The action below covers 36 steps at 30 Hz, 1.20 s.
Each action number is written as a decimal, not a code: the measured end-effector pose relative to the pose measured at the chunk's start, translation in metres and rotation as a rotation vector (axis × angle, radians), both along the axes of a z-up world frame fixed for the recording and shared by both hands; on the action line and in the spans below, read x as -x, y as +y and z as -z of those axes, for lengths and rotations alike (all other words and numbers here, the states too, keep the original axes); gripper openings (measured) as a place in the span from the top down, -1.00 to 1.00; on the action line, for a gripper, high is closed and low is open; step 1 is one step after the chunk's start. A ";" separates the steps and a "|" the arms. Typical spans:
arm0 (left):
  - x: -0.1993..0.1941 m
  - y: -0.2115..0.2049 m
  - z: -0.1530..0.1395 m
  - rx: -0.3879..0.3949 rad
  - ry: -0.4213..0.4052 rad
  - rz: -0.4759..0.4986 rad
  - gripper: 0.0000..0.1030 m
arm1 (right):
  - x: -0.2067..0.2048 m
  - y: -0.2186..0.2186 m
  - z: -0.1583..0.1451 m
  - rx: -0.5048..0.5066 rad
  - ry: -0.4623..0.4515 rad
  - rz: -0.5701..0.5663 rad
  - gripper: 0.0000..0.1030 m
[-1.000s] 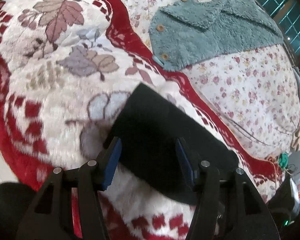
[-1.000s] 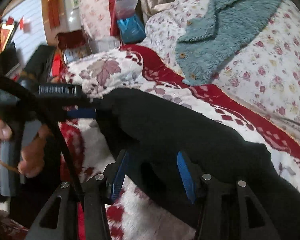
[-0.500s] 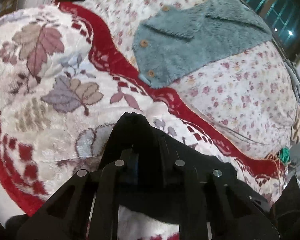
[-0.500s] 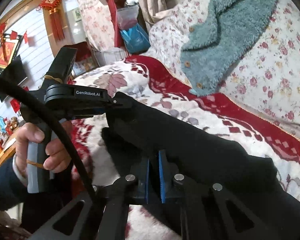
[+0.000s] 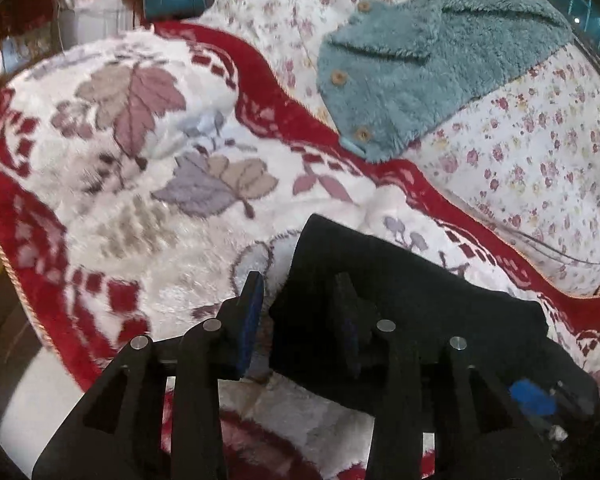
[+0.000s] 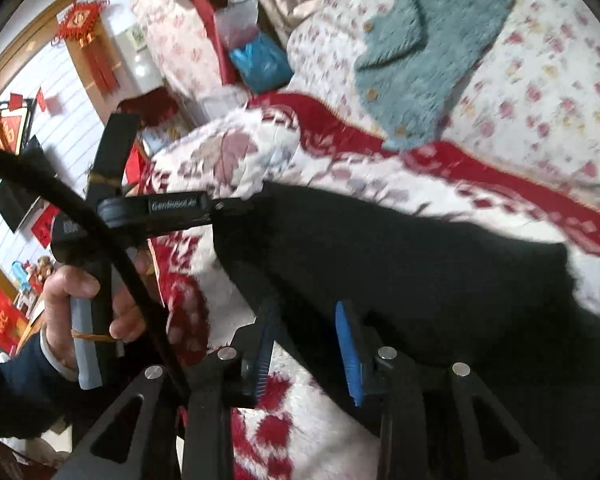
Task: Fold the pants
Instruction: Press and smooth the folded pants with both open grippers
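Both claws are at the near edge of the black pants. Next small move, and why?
Probably back both claws straight off the cloth. The left claw and right claw have just been opening. The edge of the black pants sits between each pair of jaws, unpinched, and the pants rest compactly on the blanket. A clean retreat shouldn't drag the fold.

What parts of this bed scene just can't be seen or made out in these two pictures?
- Pants: near end hidden under the left tongs in the left view; cut off by the lower right edge in the right view.
- Teal jacket: top cut off by the right view's edge.
- Wall decorations: writing too small.
- Blanket: pattern blurred in the right view.
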<state>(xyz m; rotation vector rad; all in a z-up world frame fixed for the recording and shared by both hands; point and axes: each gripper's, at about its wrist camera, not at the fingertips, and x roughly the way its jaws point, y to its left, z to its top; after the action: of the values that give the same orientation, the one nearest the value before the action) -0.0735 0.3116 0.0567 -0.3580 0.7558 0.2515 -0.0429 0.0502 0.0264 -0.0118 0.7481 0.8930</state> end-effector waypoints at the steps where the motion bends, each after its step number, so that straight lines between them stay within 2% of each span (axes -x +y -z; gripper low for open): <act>1: 0.002 -0.002 -0.002 -0.007 -0.006 0.000 0.31 | 0.000 -0.006 -0.002 0.005 -0.004 0.022 0.43; 8: 0.017 -0.042 -0.017 -0.063 -0.049 0.076 0.31 | 0.000 -0.053 0.003 -0.002 0.037 0.177 0.43; 12: 0.014 -0.073 -0.019 -0.051 -0.048 0.162 0.31 | 0.005 -0.081 -0.003 -0.008 0.020 0.256 0.40; 14: 0.010 -0.090 -0.017 -0.040 -0.041 0.198 0.31 | 0.005 -0.101 -0.004 -0.022 0.028 0.305 0.28; 17: 0.003 -0.118 -0.011 -0.005 -0.019 0.270 0.12 | 0.006 -0.125 -0.004 -0.030 0.041 0.364 0.19; 23: -0.009 -0.173 -0.002 -0.017 -0.003 0.356 0.12 | 0.016 -0.165 -0.004 -0.034 0.042 0.458 0.16; 26: -0.011 -0.188 -0.001 -0.036 -0.005 0.375 0.12 | 0.021 -0.179 -0.005 -0.038 0.040 0.487 0.04; 31: -0.012 -0.201 0.000 -0.048 -0.002 0.390 0.12 | 0.024 -0.188 -0.005 -0.041 0.046 0.505 0.04; 36: -0.009 -0.193 0.006 -0.065 0.012 0.364 0.12 | 0.024 -0.188 -0.002 -0.029 0.049 0.509 0.04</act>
<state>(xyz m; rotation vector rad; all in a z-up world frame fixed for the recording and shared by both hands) -0.0640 0.1189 0.0503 -0.1527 0.8078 -0.0641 -0.0665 -0.1381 0.0284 0.2185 0.7379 0.4190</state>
